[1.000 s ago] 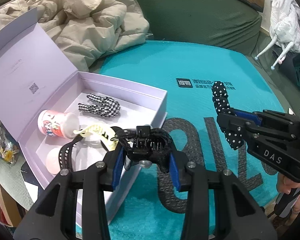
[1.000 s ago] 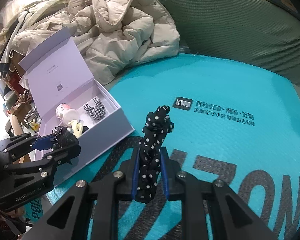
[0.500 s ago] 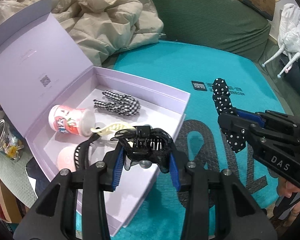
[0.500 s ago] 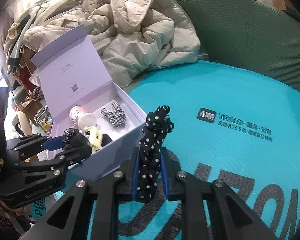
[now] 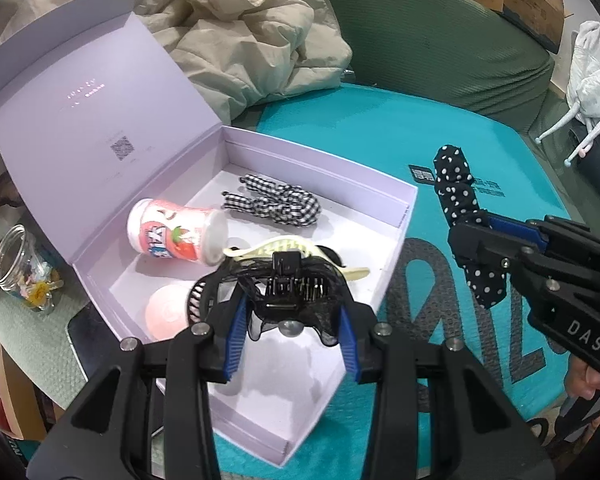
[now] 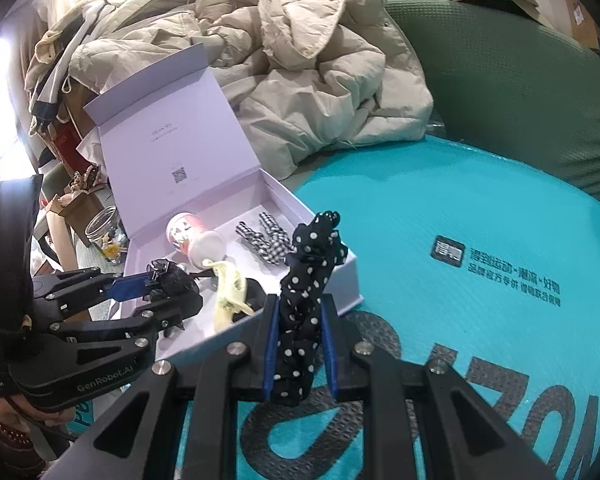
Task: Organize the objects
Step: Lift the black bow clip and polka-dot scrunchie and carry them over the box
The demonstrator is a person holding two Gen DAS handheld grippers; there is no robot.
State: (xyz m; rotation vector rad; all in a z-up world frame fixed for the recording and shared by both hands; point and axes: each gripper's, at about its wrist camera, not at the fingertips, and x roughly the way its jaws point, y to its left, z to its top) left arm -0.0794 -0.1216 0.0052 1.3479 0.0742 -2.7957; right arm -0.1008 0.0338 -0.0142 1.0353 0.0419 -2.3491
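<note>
An open lilac box (image 5: 404,216) (image 6: 350,276) lies on the teal mat. My left gripper (image 5: 292,320) (image 6: 156,292) hangs over its near half, shut on a black lace hair claw clip (image 5: 288,288). Inside the box lie a pink-and-white cup (image 5: 176,232) (image 6: 192,236) on its side, a black-and-white checked hair tie (image 5: 276,204) (image 6: 264,236), a cream claw clip (image 5: 276,248) (image 6: 228,288) and a pink round thing (image 5: 166,310). My right gripper (image 6: 298,332) (image 5: 480,236) is shut on a black scrunchie with white dots (image 6: 308,288) (image 5: 460,208), held upright just right of the box.
A beige puffer jacket (image 5: 252,28) (image 6: 300,60) is piled behind the box on a green couch (image 5: 440,40). A glass jar (image 5: 20,268) (image 6: 104,228) stands left of the box. The teal mat (image 6: 460,240) stretches to the right. A person's hand (image 5: 584,376) grips the right tool.
Both grippers have moved toward the box with their loads. The left one now hangs over the box's inside; the scrunchie has come up to the box's right wall.
</note>
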